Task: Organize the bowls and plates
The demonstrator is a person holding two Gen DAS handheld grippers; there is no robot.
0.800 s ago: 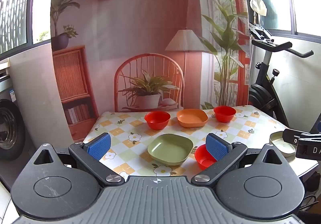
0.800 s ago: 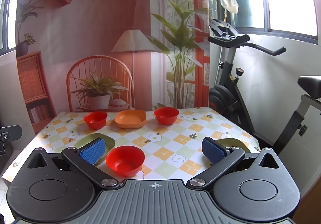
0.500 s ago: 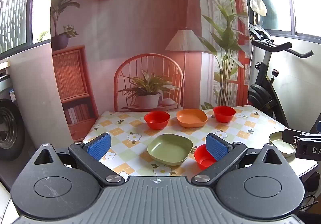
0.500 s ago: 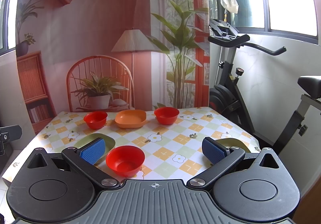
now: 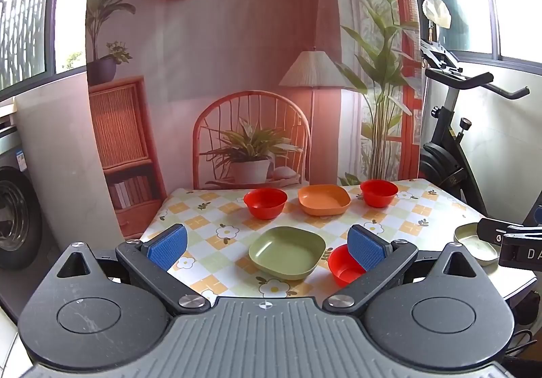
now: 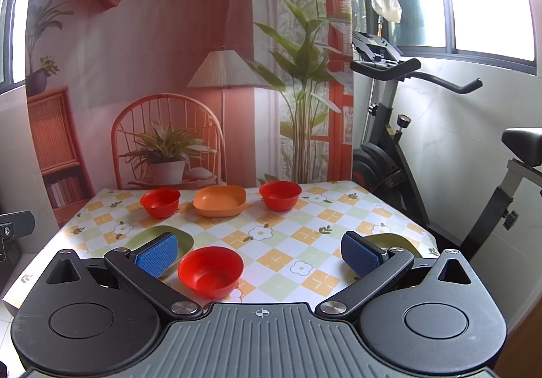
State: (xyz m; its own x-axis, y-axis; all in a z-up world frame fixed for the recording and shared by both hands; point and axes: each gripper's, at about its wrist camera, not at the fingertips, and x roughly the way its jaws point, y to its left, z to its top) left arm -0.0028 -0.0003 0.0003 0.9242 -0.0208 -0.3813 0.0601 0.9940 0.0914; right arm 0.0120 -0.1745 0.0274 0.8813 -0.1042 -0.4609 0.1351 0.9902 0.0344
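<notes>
On the checked tablecloth a green square plate [image 5: 287, 252] lies near the front, with a red bowl [image 5: 345, 266] just right of it, partly behind my left gripper's right pad. At the back stand a red bowl [image 5: 265, 202], an orange square plate [image 5: 324, 199] and another red bowl [image 5: 378, 192]. A second green plate [image 5: 474, 243] sits at the right edge. My left gripper [image 5: 267, 244] is open, held above the table's near edge. My right gripper [image 6: 260, 252] is open too, with the near red bowl [image 6: 210, 271] between its pads and the right green plate [image 6: 394, 240] behind its right pad.
The table [image 6: 305, 229] stands against a printed backdrop with a chair, a plant and a lamp. An exercise bike [image 6: 399, 154] is at the right of the table. A washing machine [image 5: 13, 218] is at the far left. The right gripper's body [image 5: 511, 242] shows at the left view's right edge.
</notes>
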